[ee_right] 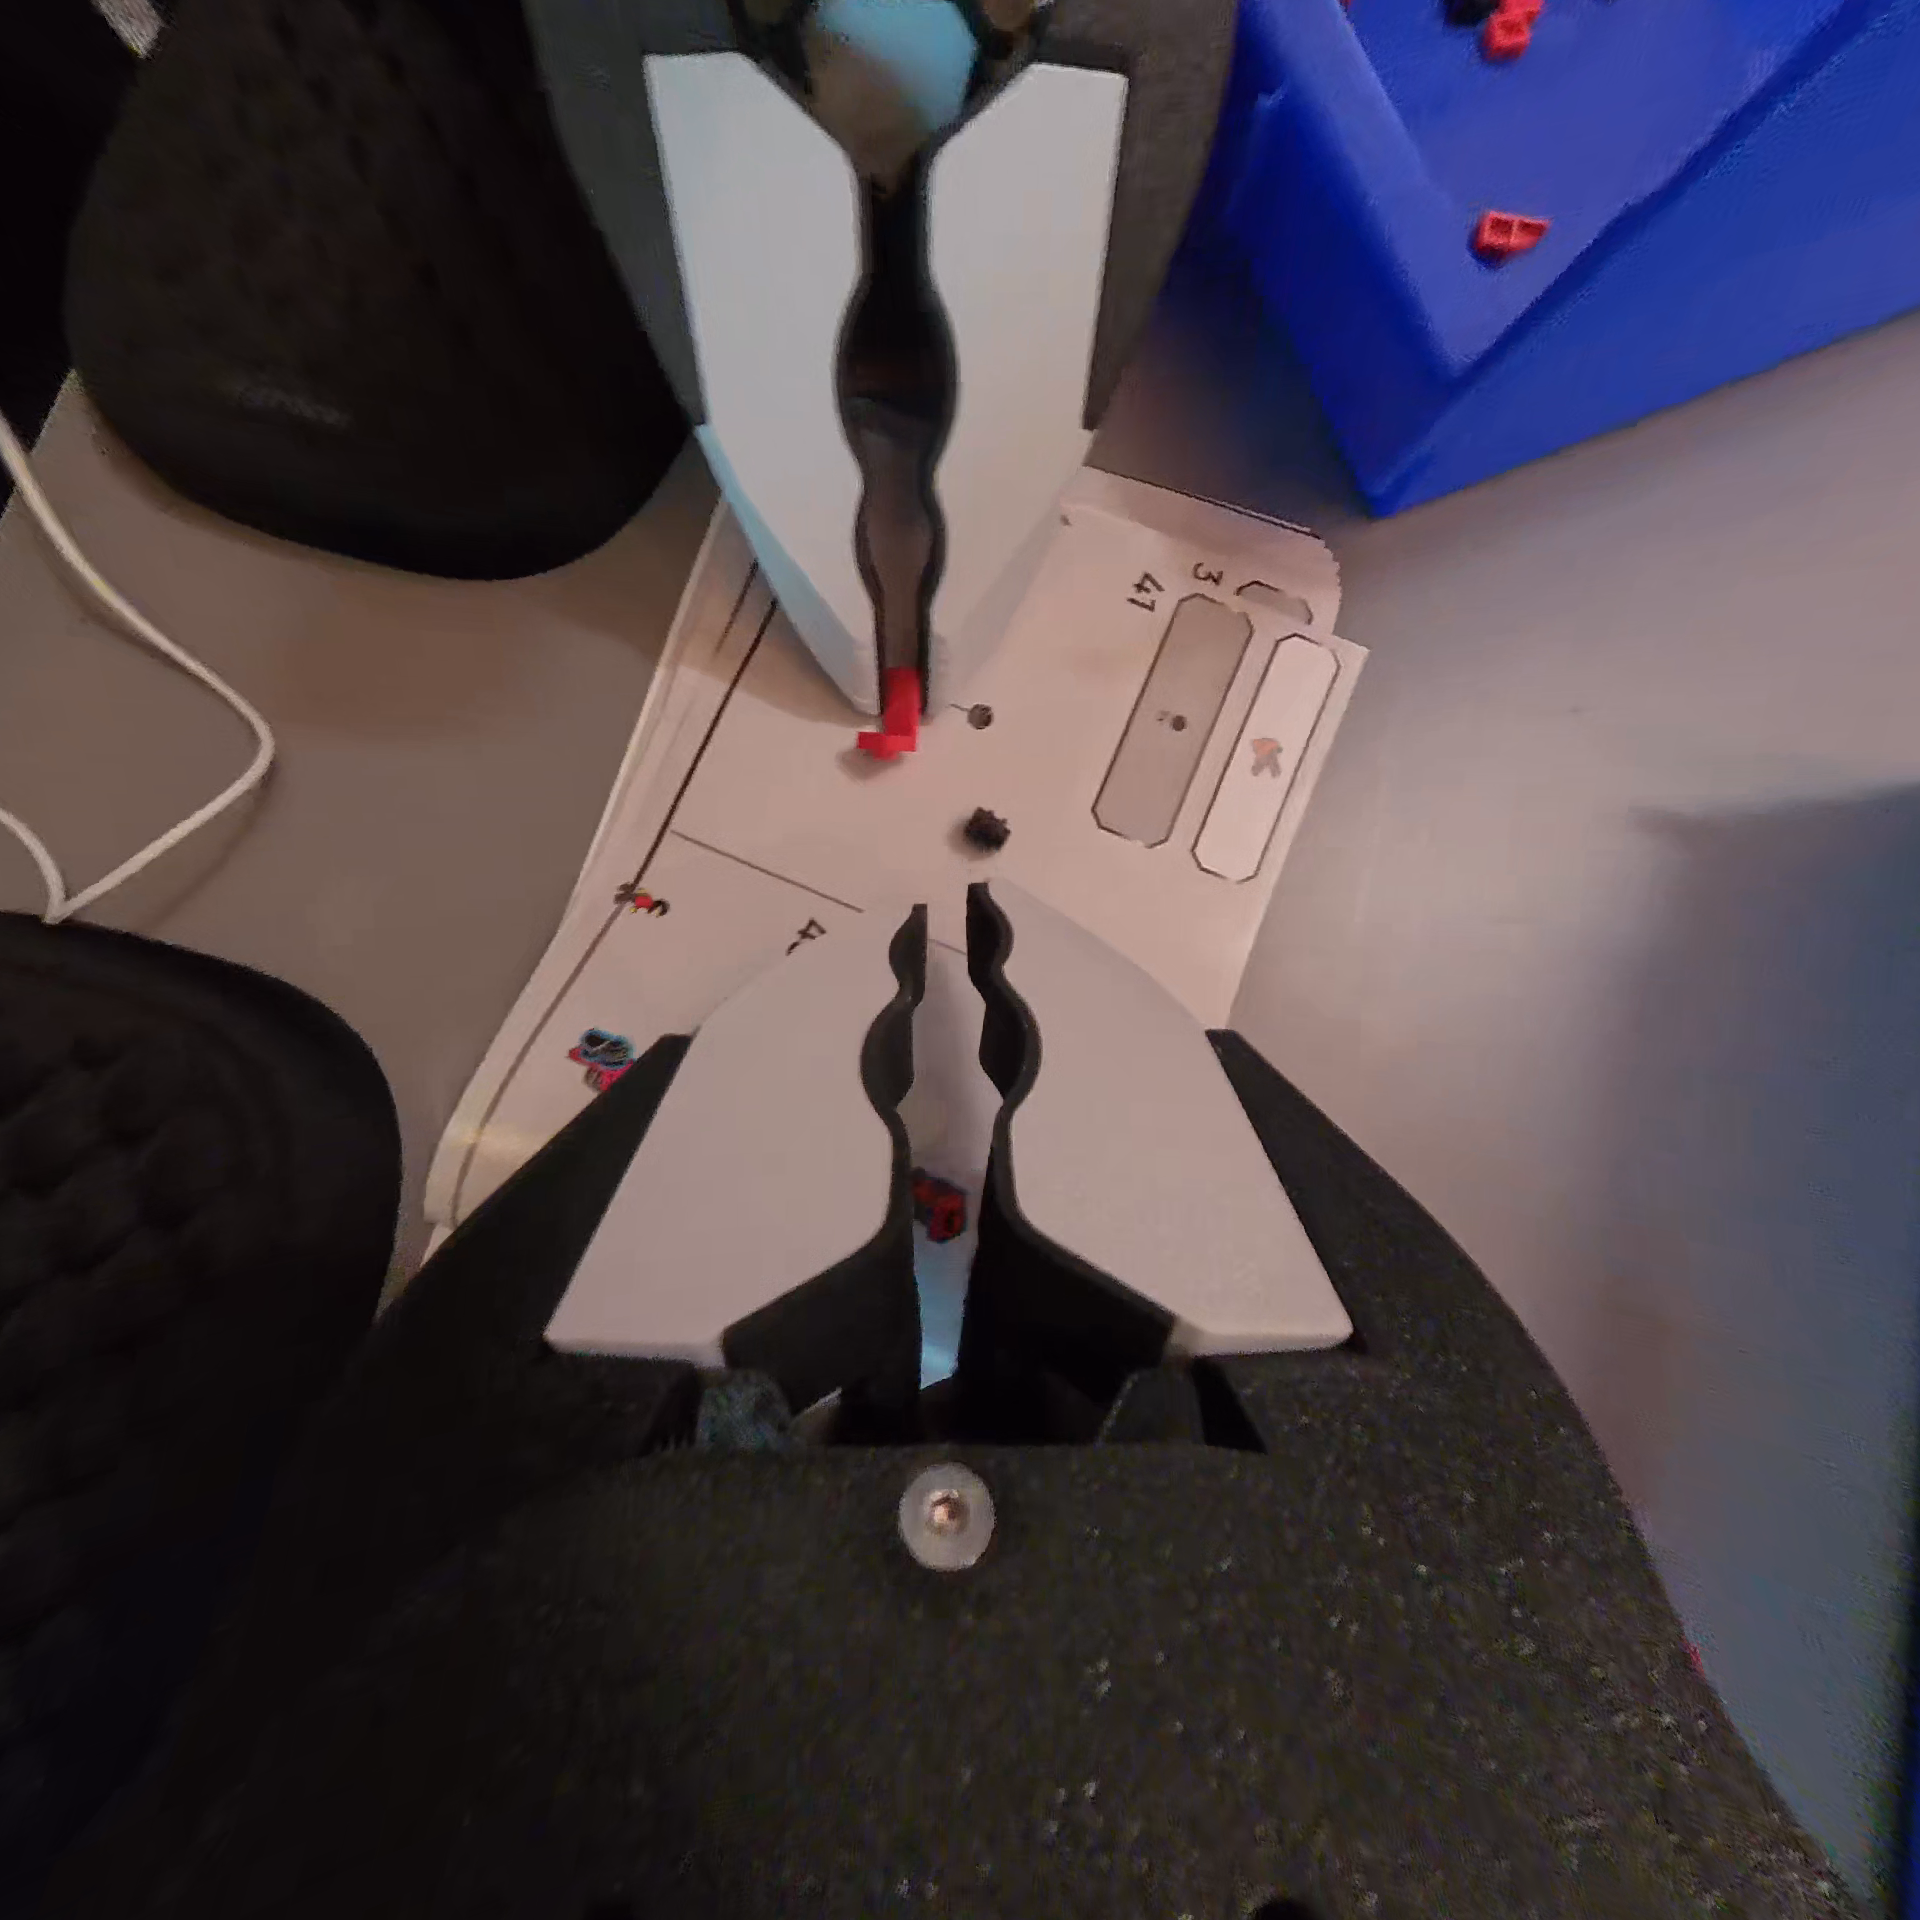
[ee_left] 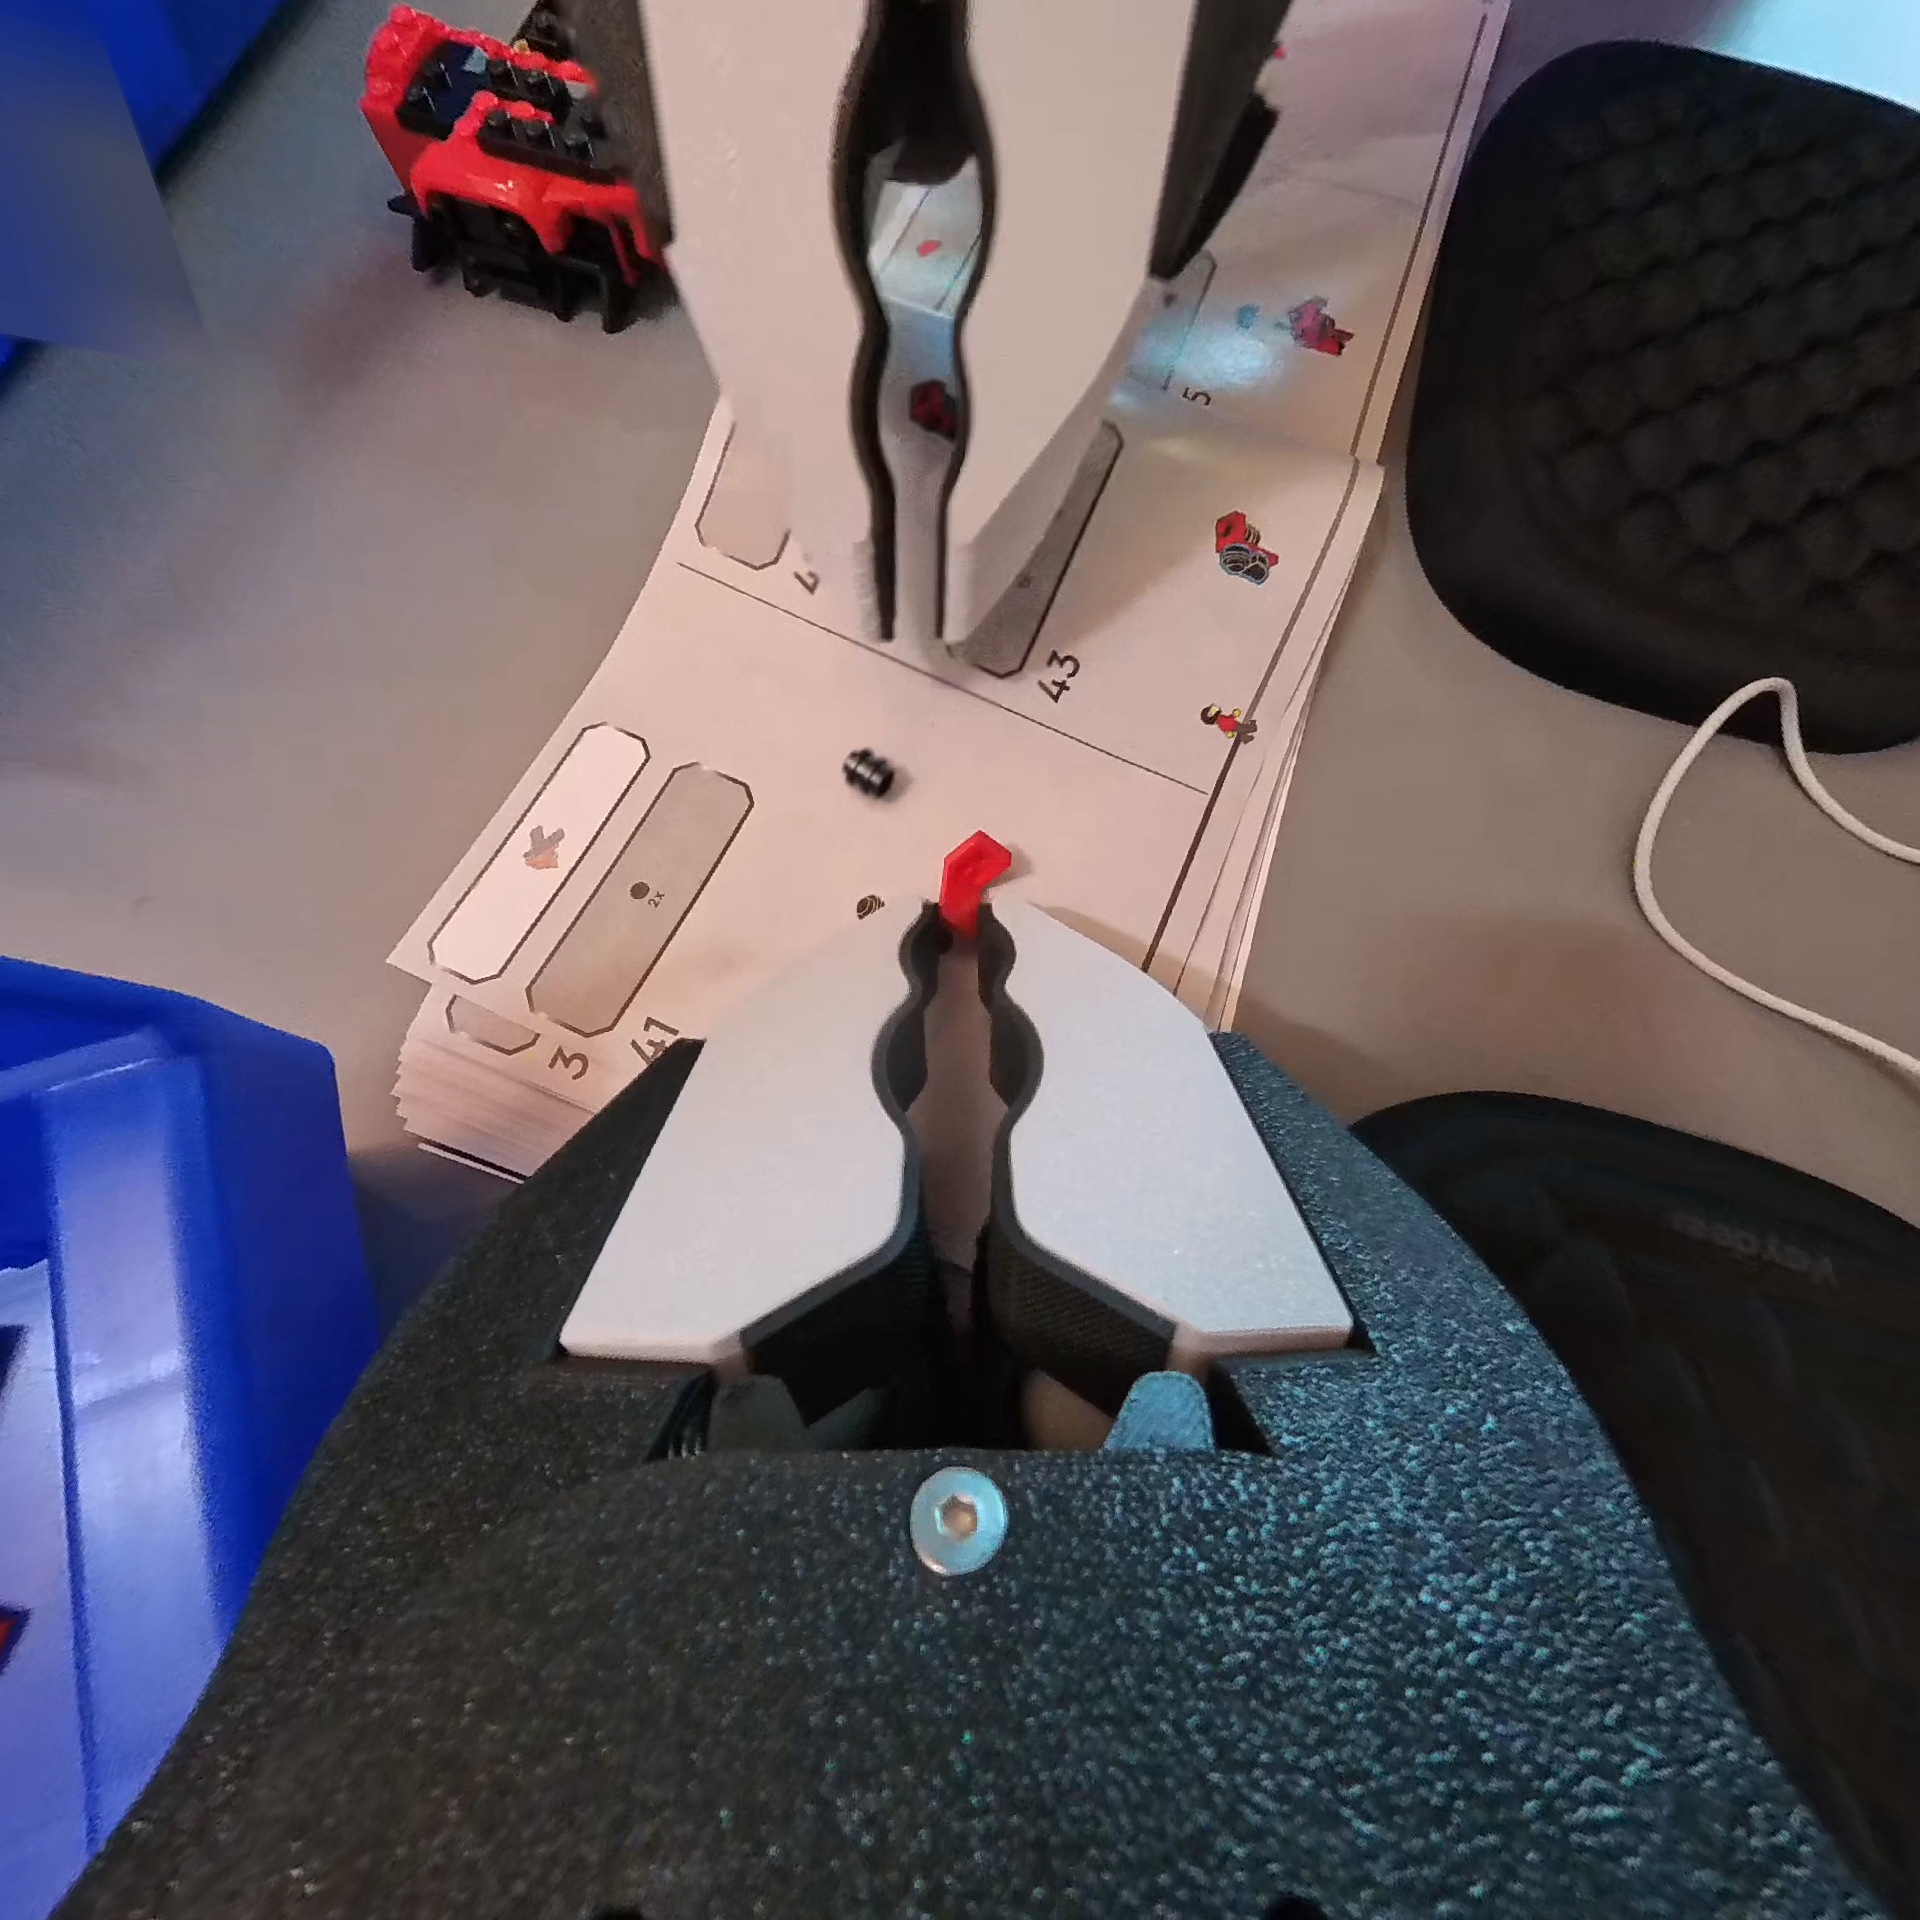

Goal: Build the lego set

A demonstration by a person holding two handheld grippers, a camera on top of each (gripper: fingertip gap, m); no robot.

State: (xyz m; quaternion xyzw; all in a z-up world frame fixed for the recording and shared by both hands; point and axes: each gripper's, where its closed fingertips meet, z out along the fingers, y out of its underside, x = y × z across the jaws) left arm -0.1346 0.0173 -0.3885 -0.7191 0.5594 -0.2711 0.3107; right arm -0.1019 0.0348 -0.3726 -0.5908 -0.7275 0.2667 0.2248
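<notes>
While pinching a small red L-shaped piece (ee_left: 975,871) at its very tips, left tool (ee_left: 961,914) poised low over the open instruction booklet (ee_left: 790,831), jaws drawn tight on the piece's stem, flat hexagonal end jutting out beyond the tips. Opposite, pointing back toward it across the same page: right tool (ee_right: 945,899), jaws slightly parted with a narrow gap, gripping nothing. Between the two tools, loose on the page: a small black stud-like piece (ee_left: 873,774), just beside the right tool's tips and apart from the red piece.

Booklet lying on a grey worktop (ee_left: 312,540), pages fanned at the edge. Toward the far left corner in the left wrist view: partly built red and black lego model (ee_left: 509,156), off the booklet, resting on the worktop. Blue bin (ee_right: 1558,260) past the booklet's edge, with a few small red pieces (ee_right: 1507,234) inside. Black textured pads (ee_left: 1683,395) along the opposite edge of the worktop, and a white cable (ee_left: 1704,862) looping between them.
</notes>
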